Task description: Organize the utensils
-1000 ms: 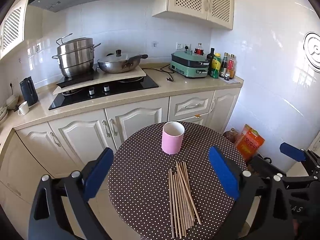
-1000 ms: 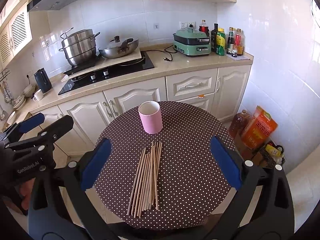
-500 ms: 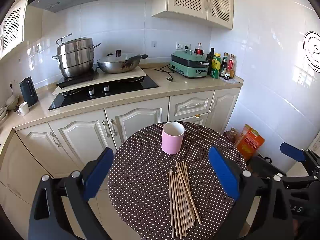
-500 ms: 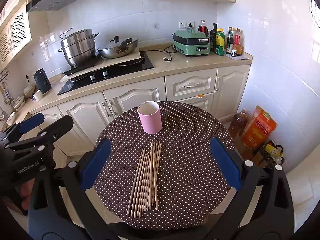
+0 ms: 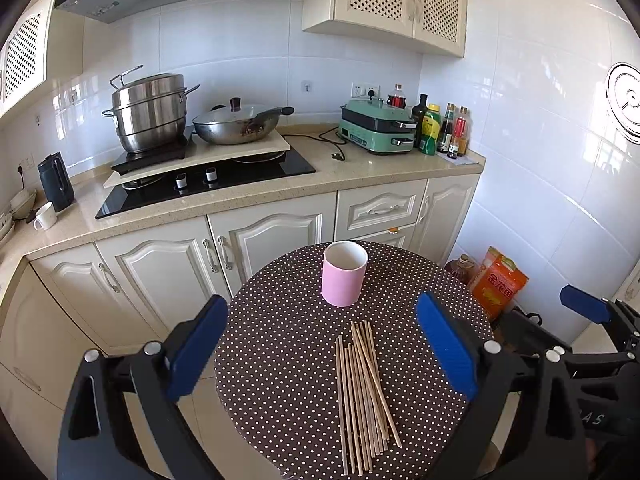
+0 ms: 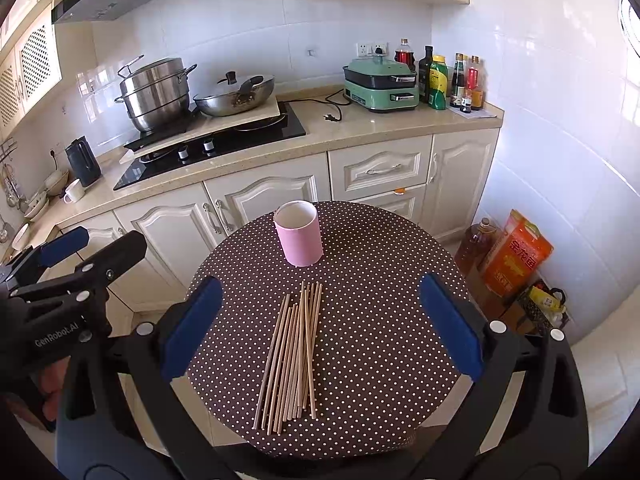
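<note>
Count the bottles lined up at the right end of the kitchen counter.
6 bottles visible, clustered beside and behind the green electric cooker: one red-capped behind it, five to its right. Smaller ones may be hidden.

Pale, matt wooden chopsticks (image 5: pixel 362 388) lie on a dotted brown tablecloth (image 5: pixel 280 360) near a smooth pink cup (image 5: pixel 344 278), with shiny steel pots (image 5: pixel 150 114) on the glossy stone-look counter (image 5: pixel 360 168).

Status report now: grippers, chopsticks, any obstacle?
Both grippers open, empty. Chopsticks loose on table, pink cup upright behind them. Nothing in the way.

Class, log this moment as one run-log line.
left gripper: open | right gripper: open | chopsticks: loose on table | pink cup: upright, empty
</note>
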A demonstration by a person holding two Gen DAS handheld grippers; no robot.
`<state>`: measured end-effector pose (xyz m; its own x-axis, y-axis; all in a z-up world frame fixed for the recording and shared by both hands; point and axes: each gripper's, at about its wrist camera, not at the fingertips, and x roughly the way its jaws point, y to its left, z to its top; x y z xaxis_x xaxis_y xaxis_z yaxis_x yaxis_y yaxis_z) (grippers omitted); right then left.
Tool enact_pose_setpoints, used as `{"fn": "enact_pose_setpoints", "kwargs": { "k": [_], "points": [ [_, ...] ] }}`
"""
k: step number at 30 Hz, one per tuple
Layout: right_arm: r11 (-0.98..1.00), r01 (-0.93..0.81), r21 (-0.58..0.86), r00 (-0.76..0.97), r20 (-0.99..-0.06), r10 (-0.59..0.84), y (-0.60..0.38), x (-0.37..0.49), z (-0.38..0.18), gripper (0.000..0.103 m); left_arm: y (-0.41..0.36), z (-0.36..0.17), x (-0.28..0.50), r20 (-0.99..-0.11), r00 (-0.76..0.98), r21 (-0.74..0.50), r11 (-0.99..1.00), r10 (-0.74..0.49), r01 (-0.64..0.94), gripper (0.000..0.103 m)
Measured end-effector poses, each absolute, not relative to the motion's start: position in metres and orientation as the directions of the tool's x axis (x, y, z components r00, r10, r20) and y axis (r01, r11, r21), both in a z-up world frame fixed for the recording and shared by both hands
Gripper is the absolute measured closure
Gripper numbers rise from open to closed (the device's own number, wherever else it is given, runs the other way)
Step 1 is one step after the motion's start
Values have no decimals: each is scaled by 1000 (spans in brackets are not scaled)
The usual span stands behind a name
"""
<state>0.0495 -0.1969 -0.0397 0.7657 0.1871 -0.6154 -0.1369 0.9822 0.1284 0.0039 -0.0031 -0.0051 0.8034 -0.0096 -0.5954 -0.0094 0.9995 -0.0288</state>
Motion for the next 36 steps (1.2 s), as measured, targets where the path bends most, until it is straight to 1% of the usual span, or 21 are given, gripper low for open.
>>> {"fn": "enact_pose_setpoints", "kwargs": {
  "k": [22, 31, 36],
  "points": [
    [983, -126, 130, 759, -625, 180, -196, 50, -42, 6, -4, -8, 7, -605, 796, -22, 1000, -15, 3, 13],
    [985, -108, 132, 710, -684, 169, -194, 58, -53, 6, -3, -23, 18, -675, 736, -47, 999, -48, 21, 18],
    [983, -103, 154, 642, -745, 184, -195, 67, -69, 6, -3, -41, 27, -744, 666, -64, 998, -59, 16, 19]
  ]
}}
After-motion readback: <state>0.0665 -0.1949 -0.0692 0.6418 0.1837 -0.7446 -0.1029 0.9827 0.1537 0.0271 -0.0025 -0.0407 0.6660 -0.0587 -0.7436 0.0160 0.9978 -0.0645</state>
